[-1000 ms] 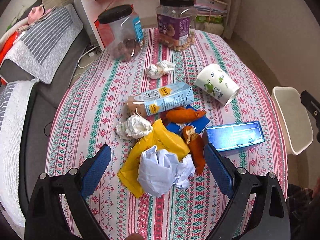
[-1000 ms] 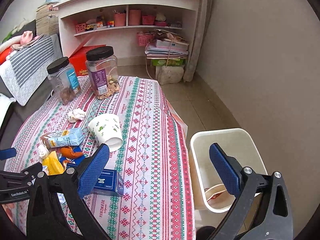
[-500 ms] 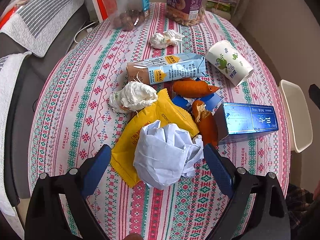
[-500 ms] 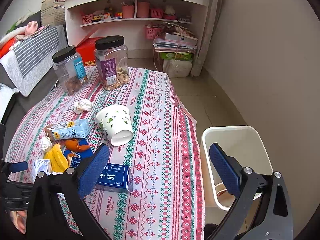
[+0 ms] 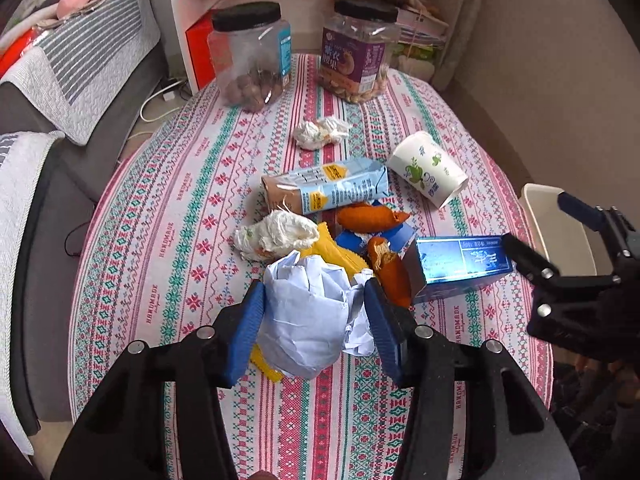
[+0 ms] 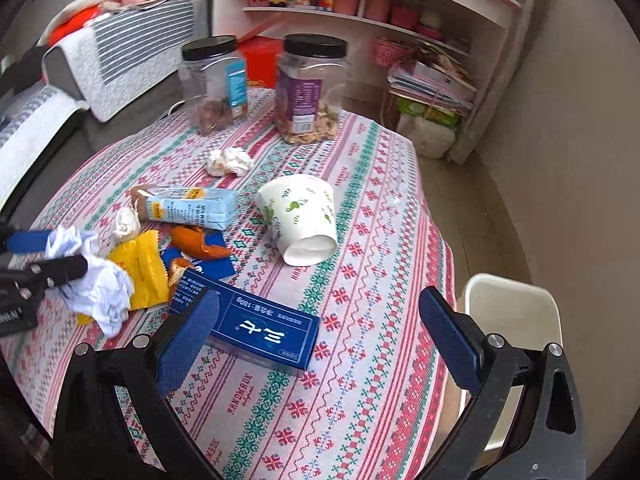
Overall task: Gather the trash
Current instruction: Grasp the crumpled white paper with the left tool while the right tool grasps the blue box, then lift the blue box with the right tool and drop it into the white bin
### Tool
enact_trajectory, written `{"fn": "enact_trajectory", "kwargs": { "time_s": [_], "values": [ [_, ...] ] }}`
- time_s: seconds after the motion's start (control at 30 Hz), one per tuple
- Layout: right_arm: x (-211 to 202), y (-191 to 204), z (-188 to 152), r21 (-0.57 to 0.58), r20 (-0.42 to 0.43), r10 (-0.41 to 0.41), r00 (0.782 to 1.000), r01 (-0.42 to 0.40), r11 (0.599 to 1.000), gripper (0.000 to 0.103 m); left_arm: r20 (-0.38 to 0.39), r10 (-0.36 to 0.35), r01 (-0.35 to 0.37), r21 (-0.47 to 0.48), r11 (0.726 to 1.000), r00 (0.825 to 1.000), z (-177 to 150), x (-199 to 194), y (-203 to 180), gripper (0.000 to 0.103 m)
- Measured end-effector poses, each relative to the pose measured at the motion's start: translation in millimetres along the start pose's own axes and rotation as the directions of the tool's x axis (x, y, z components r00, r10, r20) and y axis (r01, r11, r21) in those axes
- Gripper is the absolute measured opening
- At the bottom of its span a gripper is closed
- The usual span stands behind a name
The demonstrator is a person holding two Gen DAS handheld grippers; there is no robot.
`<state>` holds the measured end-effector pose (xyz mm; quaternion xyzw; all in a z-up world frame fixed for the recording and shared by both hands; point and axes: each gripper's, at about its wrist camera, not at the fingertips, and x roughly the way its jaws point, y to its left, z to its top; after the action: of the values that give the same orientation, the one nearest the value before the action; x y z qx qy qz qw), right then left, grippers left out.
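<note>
Crumpled white paper (image 5: 308, 312) sat pinched between the left gripper (image 5: 314, 322), whose jaws had just been closing on it at six o'clock; loose folds could slip free. The right gripper (image 6: 316, 344) gaped empty over a glossy blue box (image 6: 256, 328). At three o'clock stood the white bin (image 6: 512, 312); beyond, a tipped paper cup (image 5: 428, 172).

Pale-blue paper ball (image 5: 308, 316), yellow wrapper (image 6: 140, 272) — red-green patterned tablecloth (image 5: 168, 216)
</note>
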<state>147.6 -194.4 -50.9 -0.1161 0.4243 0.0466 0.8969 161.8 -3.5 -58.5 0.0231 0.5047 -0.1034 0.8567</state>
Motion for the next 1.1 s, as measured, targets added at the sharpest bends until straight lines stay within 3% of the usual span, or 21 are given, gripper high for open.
{"fn": "enact_trajectory", "kwargs": {
  "time_s": [0.17, 0.33, 0.37, 0.4, 0.53, 0.6, 0.97, 1.1],
  "values": [
    [17.8, 33.4, 1.6, -0.229, -0.025, 0.095, 0.995, -0.098, 0.968, 0.096, 0.042, 0.010, -0.009, -0.028, 1.000, 0.999, 9.8, -15.0, 16.9, 0.051],
    [39.8, 54.3, -4.9, -0.313, -0.129, 0.128, 0.983, -0.163, 0.936, 0.095, 0.027, 0.007, -0.006, -0.043, 0.999, 1.000, 10.1, -12.2, 26.1, 0.051],
    [43.2, 56.9, -7.1, -0.323, -0.142, 0.121, 0.982, -0.162, 0.933, 0.093, 0.024, 0.007, -0.006, -0.043, 0.999, 1.000, 9.9, -11.6, 26.5, 0.051],
    [47.1, 59.5, -9.1, -0.322, -0.168, 0.125, 0.978, -0.174, 0.930, 0.082, 0.023, 0.006, -0.005, -0.043, 0.999, 1.000, 9.7, -11.3, 27.6, 0.051],
    [47.8, 62.7, -12.8, -0.274, -0.215, 0.140, 0.966, -0.197, 0.941, 0.049, 0.027, 0.008, -0.007, -0.053, 0.999, 1.000, 9.8, -11.8, 31.6, 0.051],
    [44.9, 59.8, -14.3, -0.212, -0.238, 0.165, 0.957, -0.217, 0.953, 0.038, 0.031, 0.011, -0.009, -0.058, 0.998, 0.999, 10.3, -12.6, 33.3, 0.051],
    [5.4, 32.4, -3.3, 0.022, -0.128, 0.236, 0.963, -0.235, 0.972, 0.038, 0.092, 0.048, -0.043, -0.054, 0.998, 0.995, 9.0, -21.7, 27.0, 0.051],
    [-0.8, 14.8, 5.7, 0.111, -0.066, 0.212, 0.975, -0.204, 0.973, 0.038, 0.126, 0.071, -0.066, -0.048, 0.997, 0.989, 9.8, -24.8, 18.4, 0.051]
  ]
}}
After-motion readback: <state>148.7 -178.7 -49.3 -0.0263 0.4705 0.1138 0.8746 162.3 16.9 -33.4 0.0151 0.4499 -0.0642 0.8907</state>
